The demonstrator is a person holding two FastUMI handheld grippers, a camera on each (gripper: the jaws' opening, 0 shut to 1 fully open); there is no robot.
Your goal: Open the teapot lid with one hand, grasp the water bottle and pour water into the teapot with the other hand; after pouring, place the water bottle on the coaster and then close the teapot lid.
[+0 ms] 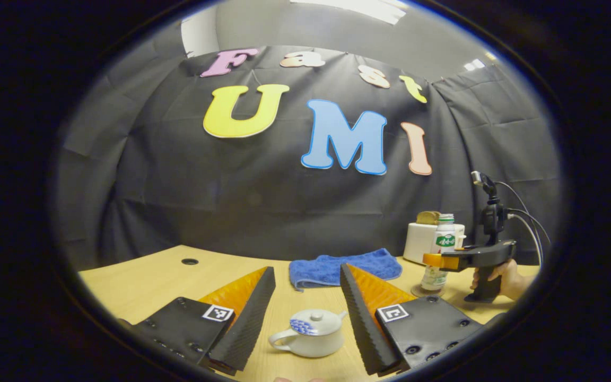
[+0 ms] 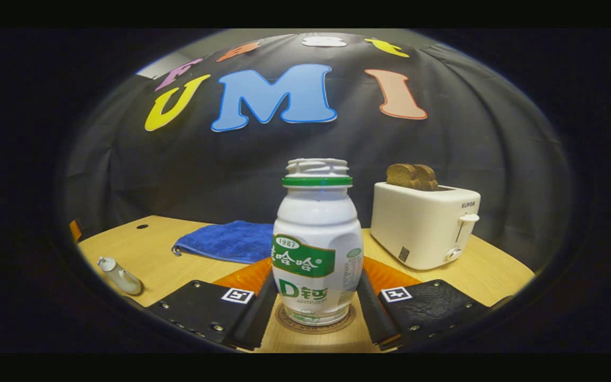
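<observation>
The small white ceramic teapot (image 1: 311,339), with a blue pattern on its lid (image 1: 305,324) and a little knob (image 1: 316,317) on top, sits near in the left gripper view, lid seated, between the wide-spread fingers of the left gripper (image 1: 308,313), which grips nothing. It looks hard, glazed and breakable, so I'd judge the knob the only sensible place to pinch the lid, and lightly. Beyond lies a crumpled blue towel (image 1: 342,268); far right, a hand (image 1: 502,280) holds the right gripper (image 1: 431,260) at the bottle (image 1: 439,249).

In the right gripper view, the white plastic water bottle (image 2: 317,239) with green label and green neck ring stands upright on a round brown coaster (image 2: 313,323). The right gripper (image 2: 316,302) flanks its lower body closely; whether both fingers press I cannot tell. The bottle looks light, smooth, a bit slippery; its waist suits a grip. A white toaster (image 2: 425,223) holding bread (image 2: 411,176) stands just right behind; the teapot (image 2: 120,276) lies far left, nothing between.
</observation>
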